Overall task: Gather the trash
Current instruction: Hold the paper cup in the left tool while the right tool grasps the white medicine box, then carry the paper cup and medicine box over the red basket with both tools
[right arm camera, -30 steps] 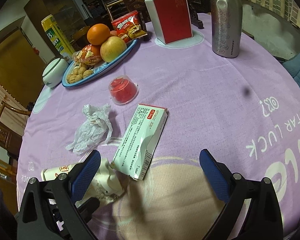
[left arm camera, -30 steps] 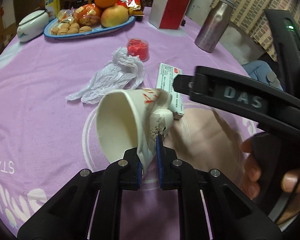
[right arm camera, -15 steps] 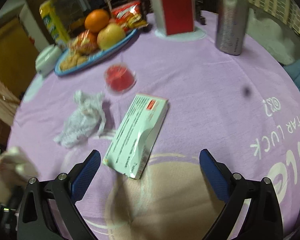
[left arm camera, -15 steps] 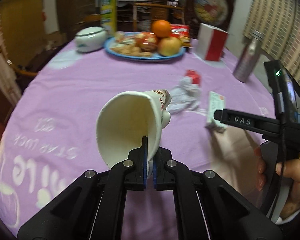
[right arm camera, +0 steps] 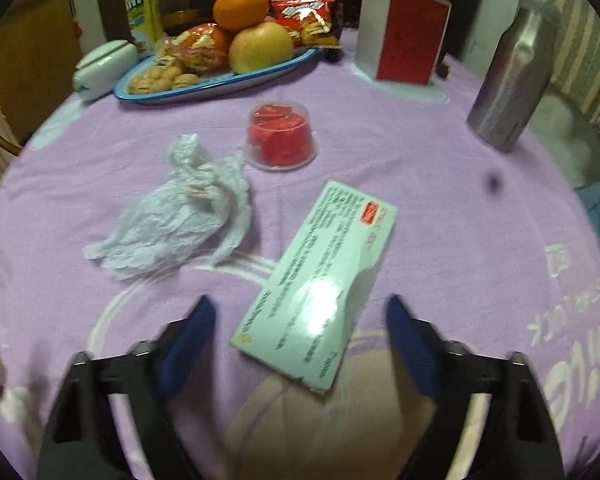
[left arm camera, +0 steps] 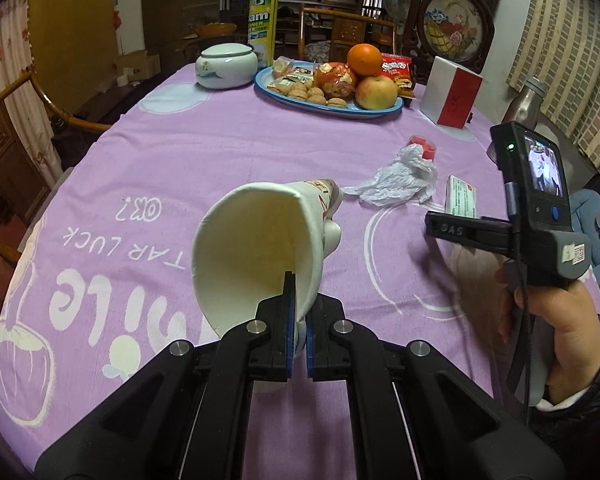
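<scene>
My left gripper (left arm camera: 298,320) is shut on the rim of a crushed white paper cup (left arm camera: 260,248) and holds it above the purple tablecloth, mouth toward the camera. My right gripper (right arm camera: 300,320) is open, its blue pads on either side of the near end of a pale green carton (right arm camera: 320,276) lying flat; the carton also shows in the left wrist view (left arm camera: 462,200). A crumpled white plastic bag (right arm camera: 176,216) lies left of the carton, also in the left wrist view (left arm camera: 400,180). A small clear cup of red jelly (right arm camera: 282,136) stands behind them.
A blue plate (left arm camera: 328,106) with fruit, nuts and snacks stands at the back. A white and red box (right arm camera: 404,32), a steel bottle (right arm camera: 508,80), a white lidded jar (left arm camera: 226,66) and a yellow tube (left arm camera: 264,12) stand around it. Wooden chairs (left arm camera: 4,120) stand at the left.
My left gripper has lifted the paper cup off the table and pulled back to the left. My right gripper has moved forward and its jaws now flank the carton's near end.
</scene>
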`<state>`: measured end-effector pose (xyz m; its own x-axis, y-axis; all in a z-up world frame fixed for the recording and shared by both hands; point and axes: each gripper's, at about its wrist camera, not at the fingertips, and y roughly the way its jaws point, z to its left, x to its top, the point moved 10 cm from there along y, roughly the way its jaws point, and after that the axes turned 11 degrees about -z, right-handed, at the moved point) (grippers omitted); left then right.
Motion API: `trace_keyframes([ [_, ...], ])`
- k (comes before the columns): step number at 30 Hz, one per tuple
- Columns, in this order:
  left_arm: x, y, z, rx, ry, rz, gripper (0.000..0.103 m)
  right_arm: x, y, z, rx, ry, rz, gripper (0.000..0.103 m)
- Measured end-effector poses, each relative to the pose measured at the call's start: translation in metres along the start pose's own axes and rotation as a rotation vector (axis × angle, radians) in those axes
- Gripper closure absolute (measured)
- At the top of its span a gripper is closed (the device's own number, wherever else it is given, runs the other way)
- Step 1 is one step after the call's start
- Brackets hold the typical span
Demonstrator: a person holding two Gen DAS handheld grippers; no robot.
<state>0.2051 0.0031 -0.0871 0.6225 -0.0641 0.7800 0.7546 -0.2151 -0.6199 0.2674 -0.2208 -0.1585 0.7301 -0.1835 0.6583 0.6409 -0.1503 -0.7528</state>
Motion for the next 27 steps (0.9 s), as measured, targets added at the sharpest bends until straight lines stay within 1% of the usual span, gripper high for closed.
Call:
trace_keyframes([
  [1, 0.0, -0.002, 0.0, 0.003, 0.001, -0.003, 0.098, 0.001, -0.003, -0.003, -0.013, 0.001, -0.002, 0.047],
  [2, 0.0, -0.008, 0.001, 0.007, 0.001, -0.009, 0.098, 0.0, -0.006, -0.006, -0.015, 0.005, -0.001, 0.051],
  [3, 0.0, -0.011, 0.001, 0.009, 0.0, -0.013, 0.098, -0.001, -0.008, -0.007, -0.01, 0.012, 0.004, 0.051],
  [5, 0.001, -0.018, 0.002, 0.015, -0.001, -0.023, 0.098, -0.005, -0.014, -0.009, 0.036, 0.049, 0.014, 0.051],
  [7, 0.001, -0.025, 0.004, 0.024, -0.004, -0.031, 0.098, -0.005, -0.02, -0.009, 0.064, 0.073, 0.007, 0.051],
  [10, 0.0, -0.041, 0.011, 0.04, -0.014, -0.049, 0.098, 0.002, -0.04, -0.01, 0.112, 0.118, -0.039, 0.052],
  [12, -0.001, -0.056, 0.018, 0.051, -0.023, -0.069, 0.098, 0.01, -0.057, -0.009, 0.155, 0.155, -0.085, 0.052],
  [14, -0.003, -0.072, 0.029, 0.071, -0.036, -0.088, 0.098, 0.014, -0.077, -0.003, 0.241, 0.192, -0.117, 0.052],
  [16, -0.006, -0.088, 0.04, 0.088, -0.05, -0.107, 0.098, 0.011, -0.089, 0.005, 0.301, 0.201, -0.118, 0.052],
  [19, -0.014, -0.113, 0.061, 0.13, -0.07, -0.135, 0.098, -0.01, -0.111, 0.03, 0.377, 0.14, -0.113, 0.052],
  [21, -0.019, -0.125, 0.073, 0.152, -0.084, -0.15, 0.098, -0.025, -0.119, 0.048, 0.419, 0.097, -0.093, 0.052],
  [23, -0.026, -0.138, 0.085, 0.177, -0.103, -0.165, 0.098, -0.046, -0.128, 0.072, 0.472, 0.052, -0.051, 0.052],
  [27, -0.041, -0.155, 0.1, 0.187, -0.146, -0.17, 0.098, -0.071, -0.144, 0.105, 0.508, -0.018, -0.026, 0.052],
])
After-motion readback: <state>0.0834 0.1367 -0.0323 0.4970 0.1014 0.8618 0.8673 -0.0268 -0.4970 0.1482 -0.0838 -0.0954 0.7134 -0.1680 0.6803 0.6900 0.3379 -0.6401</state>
